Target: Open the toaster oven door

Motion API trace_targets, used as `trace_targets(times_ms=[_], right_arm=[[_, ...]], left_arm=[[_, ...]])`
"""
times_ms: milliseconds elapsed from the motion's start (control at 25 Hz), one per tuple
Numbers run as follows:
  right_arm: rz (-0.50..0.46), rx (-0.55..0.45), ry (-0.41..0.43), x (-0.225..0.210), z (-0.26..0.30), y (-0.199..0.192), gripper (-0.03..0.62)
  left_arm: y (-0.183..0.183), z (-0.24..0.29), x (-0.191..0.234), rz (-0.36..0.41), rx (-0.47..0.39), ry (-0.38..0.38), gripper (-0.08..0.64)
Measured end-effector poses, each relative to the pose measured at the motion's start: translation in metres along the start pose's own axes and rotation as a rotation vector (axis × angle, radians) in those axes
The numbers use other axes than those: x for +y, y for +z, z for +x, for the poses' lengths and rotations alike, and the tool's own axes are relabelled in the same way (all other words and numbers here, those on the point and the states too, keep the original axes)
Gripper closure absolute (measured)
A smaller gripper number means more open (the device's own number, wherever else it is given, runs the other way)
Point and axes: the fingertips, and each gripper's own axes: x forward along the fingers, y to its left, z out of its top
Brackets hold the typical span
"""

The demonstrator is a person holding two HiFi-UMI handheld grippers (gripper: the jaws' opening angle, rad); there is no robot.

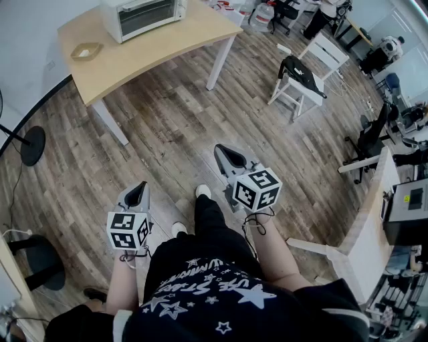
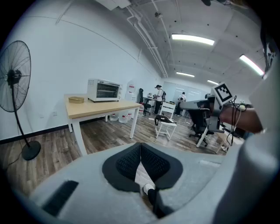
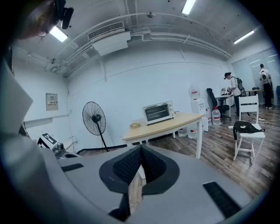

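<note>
The wooden floor [image 1: 167, 133] is stretching wide between the person and the table [image 1: 167, 50], which is standing against the wall at the far left of the head view. The toaster oven [image 1: 142, 15] is sitting on the table's back part, its long side running along the wall and its glass door [image 1: 146, 17] facing out over the floor, shut. Both grippers are hanging well apart from it, low in front of the person's legs. The right gripper [image 1: 227, 155] is reaching further forward, and its own view is putting the oven just above and slightly right of its tips, so it is probably the better aimed of the two. The left gripper [image 1: 137, 194] is pointing past the oven, which is lying off to the left in its view. The jaws of both are pressing together at the tips, clenched on nothing, so the whole approach across the floor is waiting ahead.
</note>
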Motion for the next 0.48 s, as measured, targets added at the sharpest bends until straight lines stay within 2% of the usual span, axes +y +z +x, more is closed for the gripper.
trace_targets(times_ms=[480], right_arm=[[-0.019, -0.03, 0.008, -0.004, -0.006, 0.008, 0.591]], left_arm=[[0.007, 0.008, -0.008, -0.001, -0.006, -0.012, 0.54]])
